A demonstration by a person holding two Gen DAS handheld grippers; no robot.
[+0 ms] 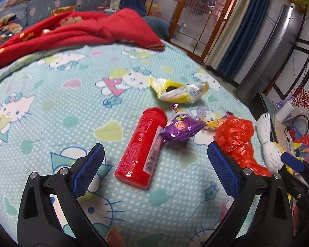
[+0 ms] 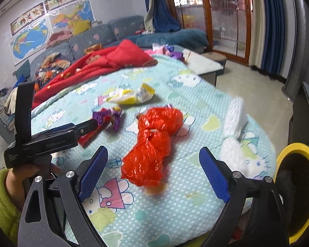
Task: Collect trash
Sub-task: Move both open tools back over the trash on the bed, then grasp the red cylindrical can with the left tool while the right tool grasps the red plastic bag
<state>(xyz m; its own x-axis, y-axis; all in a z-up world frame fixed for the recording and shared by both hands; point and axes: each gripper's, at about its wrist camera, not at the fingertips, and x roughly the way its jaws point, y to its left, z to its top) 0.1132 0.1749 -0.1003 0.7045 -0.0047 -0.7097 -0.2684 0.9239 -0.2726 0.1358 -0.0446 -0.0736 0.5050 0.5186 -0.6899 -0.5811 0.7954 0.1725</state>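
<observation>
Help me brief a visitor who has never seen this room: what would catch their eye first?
Probably the litter on the cartoon-cat bedsheet: a red bottle lying between the open left gripper fingers, and a knotted orange plastic bag ahead of the open right gripper. Behind them lie a purple wrapper, a yellow-and-white packet and a red quilt.

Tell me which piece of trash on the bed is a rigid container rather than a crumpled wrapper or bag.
The red bottle, lying on its side ahead of the left tongs. The rest are soft and crumpled.
</observation>
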